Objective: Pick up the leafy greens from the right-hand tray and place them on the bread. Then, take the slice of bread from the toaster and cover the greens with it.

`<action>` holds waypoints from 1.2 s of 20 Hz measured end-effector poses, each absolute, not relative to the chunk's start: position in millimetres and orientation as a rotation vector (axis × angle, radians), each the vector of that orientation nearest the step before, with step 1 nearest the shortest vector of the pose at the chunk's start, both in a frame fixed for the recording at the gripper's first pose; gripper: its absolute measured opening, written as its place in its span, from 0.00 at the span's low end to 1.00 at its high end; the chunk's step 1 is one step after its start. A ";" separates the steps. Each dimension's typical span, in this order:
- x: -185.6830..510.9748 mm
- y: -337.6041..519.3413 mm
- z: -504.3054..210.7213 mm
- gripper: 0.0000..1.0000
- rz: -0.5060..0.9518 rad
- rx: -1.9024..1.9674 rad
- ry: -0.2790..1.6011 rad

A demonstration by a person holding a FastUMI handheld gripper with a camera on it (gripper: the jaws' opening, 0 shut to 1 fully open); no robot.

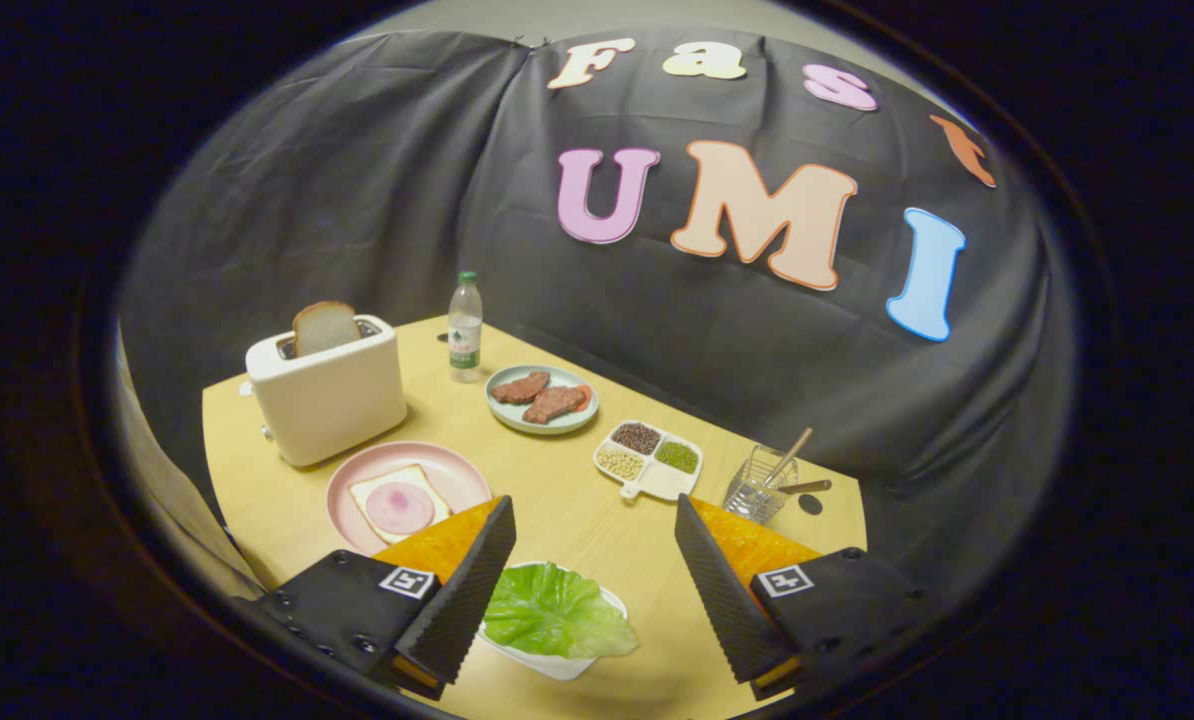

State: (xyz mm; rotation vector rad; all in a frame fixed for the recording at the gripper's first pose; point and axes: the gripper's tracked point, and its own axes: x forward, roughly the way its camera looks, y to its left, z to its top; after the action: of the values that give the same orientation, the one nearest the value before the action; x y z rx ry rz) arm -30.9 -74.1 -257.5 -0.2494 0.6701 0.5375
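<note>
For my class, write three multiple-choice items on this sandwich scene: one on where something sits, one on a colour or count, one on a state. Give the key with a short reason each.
1. Where is the lettuce leaf?
A. on the pink plate
B. on a white tray between the jaws
C. in the toaster

2. How many compartments of the divided dish hold grains or beans?
A. one
B. three
C. five

3. How stands the gripper?
A. open, holding nothing
B. shut on the leaf
C. shut on the bread

Key: B, the leaf lies on the white tray between the jaws; B, three compartments are filled, one bare; A, the jaws stand wide apart.
</note>
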 end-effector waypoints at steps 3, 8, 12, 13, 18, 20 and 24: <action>-36.4 -75.5 -284.5 1.00 0.600 -0.287 0.737; -48.6 -81.3 -333.9 0.99 0.688 -0.354 0.851; -62.3 -84.2 -366.0 0.99 0.741 -0.408 0.933; -63.6 -84.2 -371.6 0.99 0.757 -0.419 0.946; -79.2 -90.2 -406.6 0.99 0.814 -0.451 1.049; -86.5 -91.4 -416.9 0.99 0.836 -0.456 1.089; -98.7 -93.6 -431.0 0.99 0.876 -0.469 1.150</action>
State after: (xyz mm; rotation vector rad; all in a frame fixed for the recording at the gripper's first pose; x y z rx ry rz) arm -98.7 -93.6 -431.0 -0.4688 1.1500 0.8762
